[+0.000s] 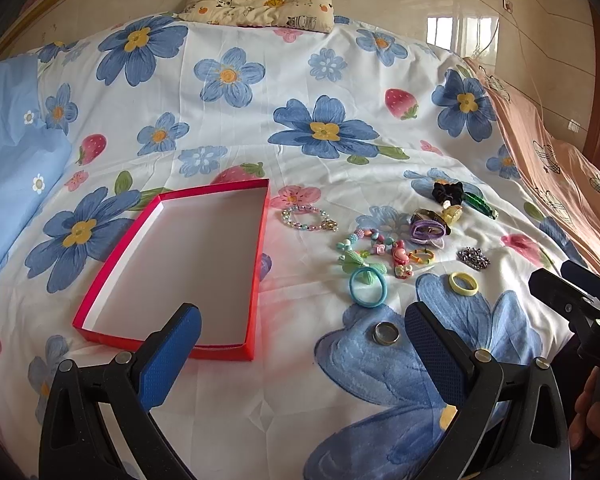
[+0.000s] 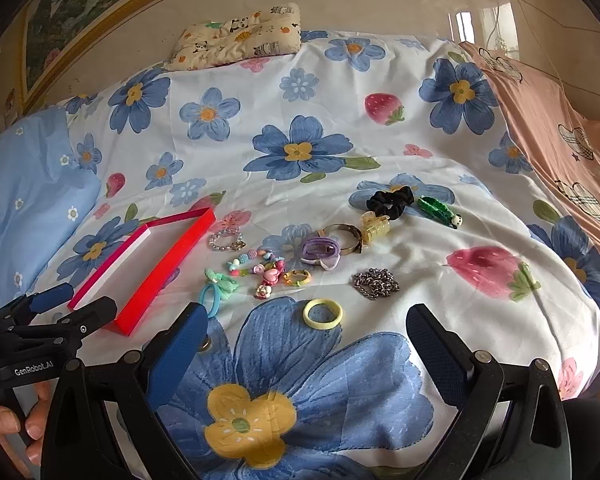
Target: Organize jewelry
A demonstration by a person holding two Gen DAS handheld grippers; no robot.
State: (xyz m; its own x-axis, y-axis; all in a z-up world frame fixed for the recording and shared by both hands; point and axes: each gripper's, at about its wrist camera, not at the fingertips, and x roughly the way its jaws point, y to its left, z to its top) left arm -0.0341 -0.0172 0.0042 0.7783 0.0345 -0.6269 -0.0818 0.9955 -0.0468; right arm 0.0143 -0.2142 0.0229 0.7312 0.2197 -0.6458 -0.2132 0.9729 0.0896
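A shallow red box (image 1: pixel 172 264) with a white, empty inside lies on the bed; it also shows in the right wrist view (image 2: pixel 164 268). Right of it lie scattered pieces: a pastel bead bracelet (image 1: pixel 308 219), a colourful bead string (image 1: pixel 379 246), a blue hair tie (image 1: pixel 367 289), a yellow hair tie (image 1: pixel 463 283) (image 2: pixel 323 313), a metal ring (image 1: pixel 386 333), a silver chain (image 2: pixel 375 283), a purple band (image 2: pixel 319 250), a black scrunchie (image 2: pixel 389 200). My left gripper (image 1: pixel 303 344) is open and empty, near the ring. My right gripper (image 2: pixel 307 342) is open and empty, just before the yellow tie.
The bed has a white cover (image 1: pixel 260 128) with blue flowers. A panda-print pillow (image 1: pixel 260 2) lies at the head. A blue pillow (image 1: pixel 16 152) is at the left, a pink blanket (image 1: pixel 559 184) at the right. A green clip (image 2: pixel 439 211) and a yellow claw clip (image 2: pixel 375 226) lie among the pieces.
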